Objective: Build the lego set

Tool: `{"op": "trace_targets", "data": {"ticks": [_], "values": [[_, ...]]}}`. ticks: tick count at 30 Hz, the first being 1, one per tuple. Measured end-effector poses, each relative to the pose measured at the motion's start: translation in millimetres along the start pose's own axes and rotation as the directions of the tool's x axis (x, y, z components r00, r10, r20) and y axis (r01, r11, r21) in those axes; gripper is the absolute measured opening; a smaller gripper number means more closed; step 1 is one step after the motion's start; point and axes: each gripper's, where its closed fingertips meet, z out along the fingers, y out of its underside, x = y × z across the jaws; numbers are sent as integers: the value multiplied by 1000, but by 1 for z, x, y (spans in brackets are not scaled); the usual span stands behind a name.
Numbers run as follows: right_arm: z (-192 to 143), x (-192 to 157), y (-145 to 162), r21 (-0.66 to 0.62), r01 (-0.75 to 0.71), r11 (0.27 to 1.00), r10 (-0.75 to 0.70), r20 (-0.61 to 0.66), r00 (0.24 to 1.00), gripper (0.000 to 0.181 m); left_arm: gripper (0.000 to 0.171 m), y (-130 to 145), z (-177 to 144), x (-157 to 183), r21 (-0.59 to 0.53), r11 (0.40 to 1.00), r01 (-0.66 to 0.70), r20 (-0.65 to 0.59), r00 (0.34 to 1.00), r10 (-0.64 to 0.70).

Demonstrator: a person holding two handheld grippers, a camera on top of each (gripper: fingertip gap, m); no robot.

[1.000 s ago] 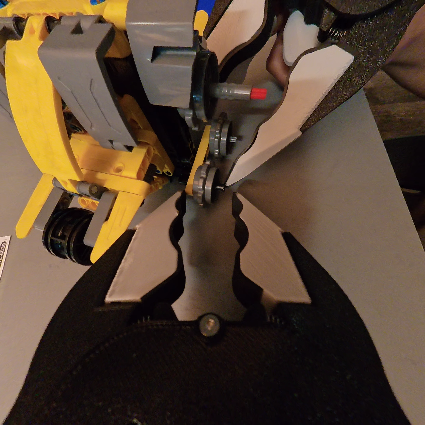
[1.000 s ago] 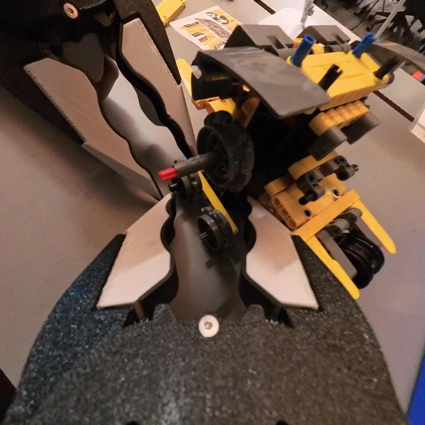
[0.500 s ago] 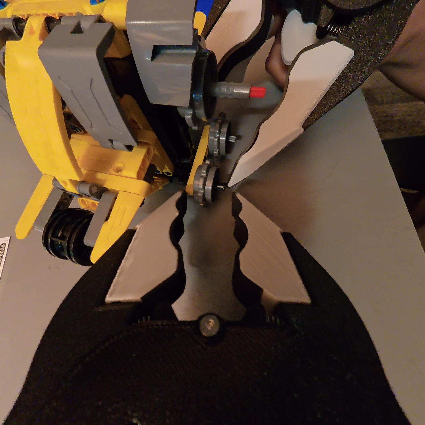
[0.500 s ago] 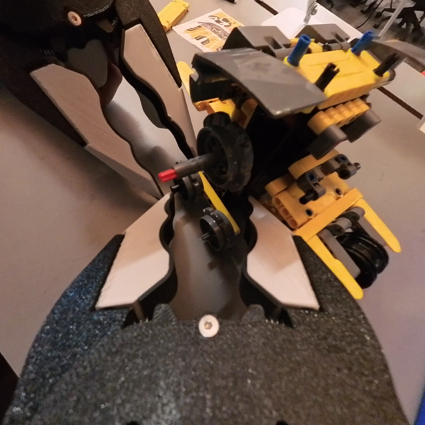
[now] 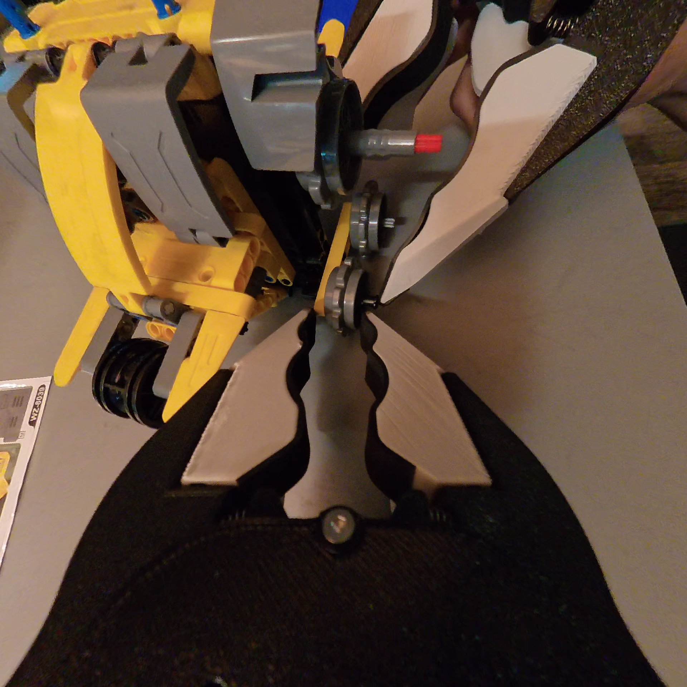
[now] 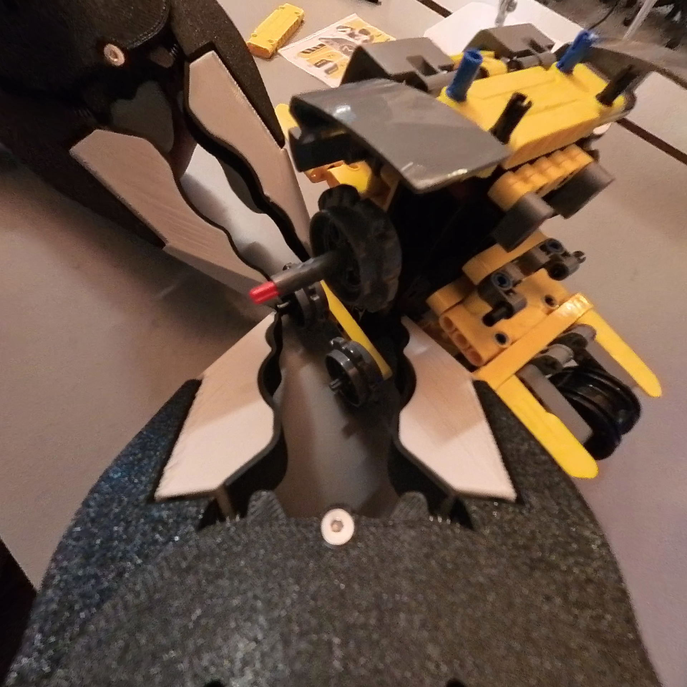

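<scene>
A yellow and grey brick-built vehicle (image 5: 148, 223) lies on a grey table (image 5: 539, 409); it also shows in the right wrist view (image 6: 502, 130). On its side are a black wheel (image 5: 342, 130), a grey axle with a red tip (image 5: 401, 143) and two grey gears on a yellow beam (image 5: 336, 241). My left gripper (image 5: 337, 315) pinches the nearer gear (image 5: 340, 297) and the beam's end. My right gripper (image 6: 340, 325) is open and straddles the other gear (image 6: 347, 371). One of its fingers (image 5: 483, 186) touches the nearer gear's pin.
A printed paper sheet (image 5: 15, 427) lies left of the vehicle and shows again in the right wrist view (image 6: 334, 48). A loose yellow brick (image 6: 275, 29) lies beside it. The table's edge (image 5: 650, 223) runs to the right. A hand (image 5: 463, 93) shows behind the right gripper. Both grippers' tips are close together, under 4 cm apart.
Only small shifts. The vehicle has tilted a little in the right wrist view, and more of the paper sheet shows in the left wrist view. Both grippers keep the same opening.
</scene>
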Motion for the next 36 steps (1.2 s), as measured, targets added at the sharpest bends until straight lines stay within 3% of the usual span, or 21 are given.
{"op": "trace_targets", "data": {"ticks": [21, 29, 36], "values": [[2, 2, 1, -14, -26, 1000, 26, 14, 1000, 56, 19, 0, 1, 0, -6, 1000, 10, 5, 1000, -10], [3, 1, 2, -17, -48, 999, 49, 37, 998, 54, 36, 0, -1, 8, 1, 1000, -21, -63, 998, 21], [3, 1, 2, -18, -37, 999, 38, 33, 999, 54, 20, -1, -1, 1, 7, 1000, -11, -31, 999, 11]]}}
